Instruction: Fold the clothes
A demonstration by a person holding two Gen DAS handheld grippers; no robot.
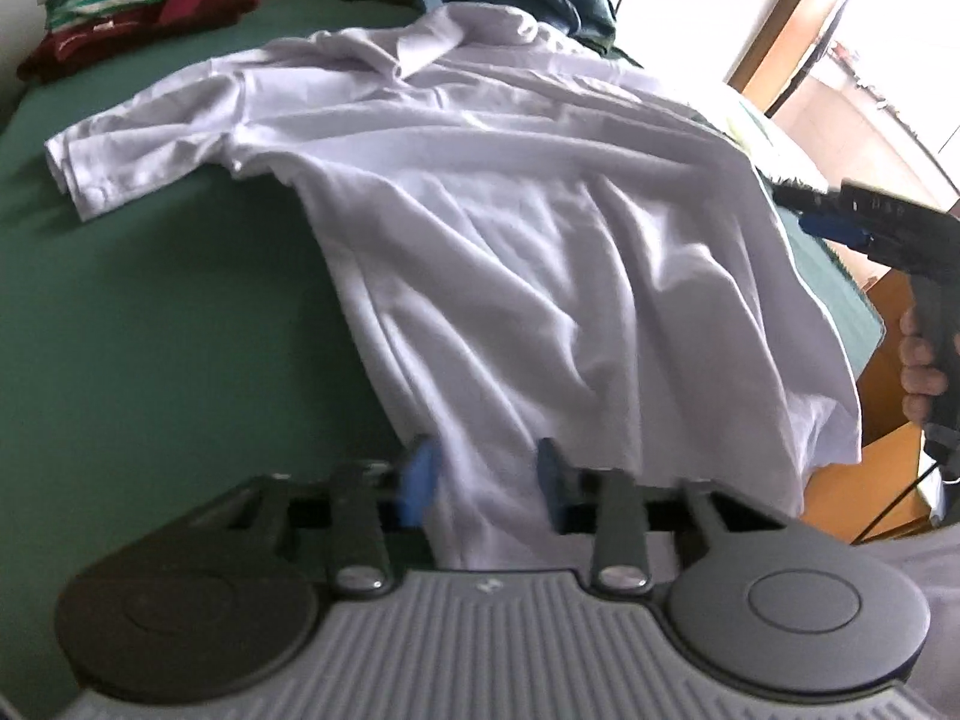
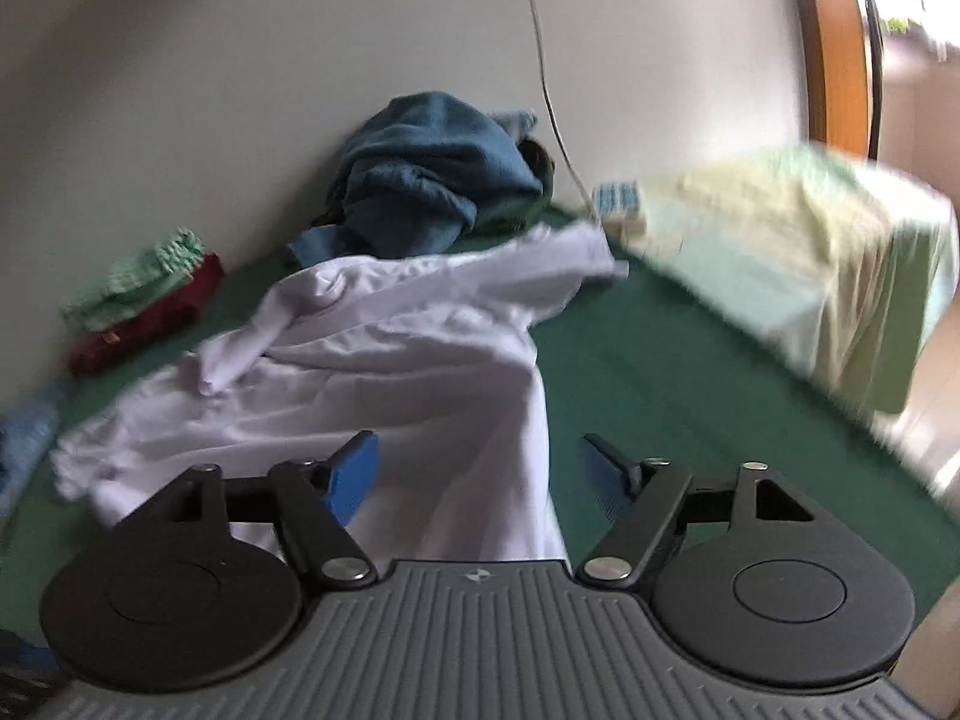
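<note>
A white polo shirt lies spread on the green bed sheet, collar at the far end; it also shows in the right wrist view. My left gripper is open, its blue fingers standing either side of the shirt's near hem, which runs down between them. My right gripper is open too, with the shirt's near edge hanging between its blue fingers. The right gripper also shows in the left wrist view at the shirt's right edge, held by a hand.
A folded stack of green-striped and dark red clothes sits at the far left against the wall. A heap of blue clothes lies at the far end. A pale yellow-green covered block stands to the right, past the bed's edge.
</note>
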